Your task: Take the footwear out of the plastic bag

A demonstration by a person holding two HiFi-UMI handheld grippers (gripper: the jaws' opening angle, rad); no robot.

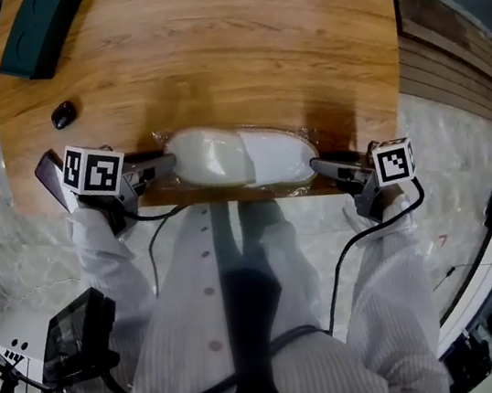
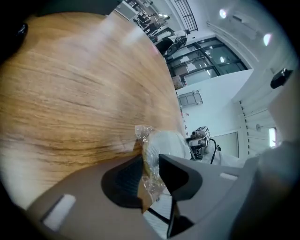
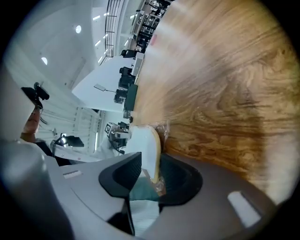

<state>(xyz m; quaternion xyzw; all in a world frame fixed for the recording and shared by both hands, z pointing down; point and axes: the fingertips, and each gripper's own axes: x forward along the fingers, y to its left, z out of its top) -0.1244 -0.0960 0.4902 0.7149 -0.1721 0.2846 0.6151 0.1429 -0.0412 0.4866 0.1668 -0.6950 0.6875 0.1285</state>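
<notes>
So the white slipper point(image 1: 240, 157) is still inside the clear plastic bag point(image 1: 303, 138), lying lengthwise right along the near edge of the wooden table point(image 1: 204, 49), roughly at the middle of that edge. It's flat on the wood, long side running left to right, and one gripper has hold of each end.

The left gripper point(image 1: 165, 162) comes in from the left end. In the left gripper view its jaws sit close together with a crinkled wad of the bag's plastic pinched between the pads, and the rounded white end of the slipper is just past the tips. It looks like it's got the bag only, not the shoe itself.

The right gripper point(image 1: 318, 166) is at the other end. In the right gripper view the jaws are a fair bit wider, and the end of the slipper, on edge with its yellowish sole rim showing, is clamped between them with plastic bunched around it. So this one grips the slipper through the bag.

Other stuff on the table: a dark green case point(image 1: 39, 29) hanging off the far left corner, and a small dark rounded thing point(image 1: 63, 113) near the left edge, well apart from the bag. Can't tell what that one is.
</notes>
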